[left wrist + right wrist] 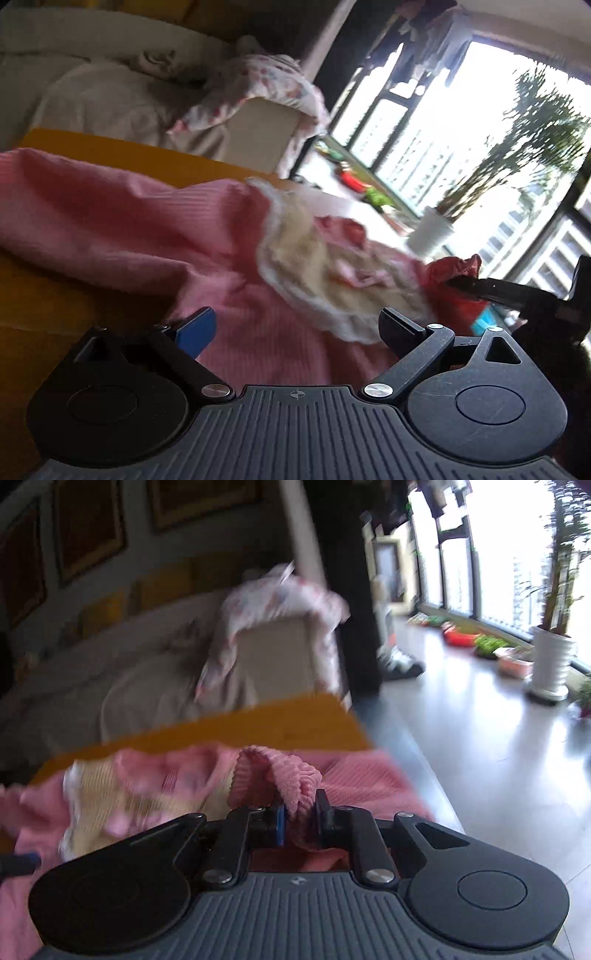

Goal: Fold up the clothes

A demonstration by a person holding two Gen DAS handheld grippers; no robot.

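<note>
A pink ribbed garment (147, 236) with a cream lace-edged collar (314, 266) lies on a yellow-orange table (110, 155). My left gripper (295, 328) is open just above the pink fabric, its jaws wide apart and empty. My right gripper (301, 818) is shut on a bunched ribbed edge of the pink garment (273, 775), lifting it a little off the table (258, 723). The cream collar (99, 794) lies to its left. The right gripper's dark finger shows at the right of the left wrist view (495, 288).
A beige sofa (110, 99) with a floral cloth (266, 85) over a box stands behind the table. To the right are grey floor (498, 746), a white plant pot (550, 664), coloured bowls by tall windows.
</note>
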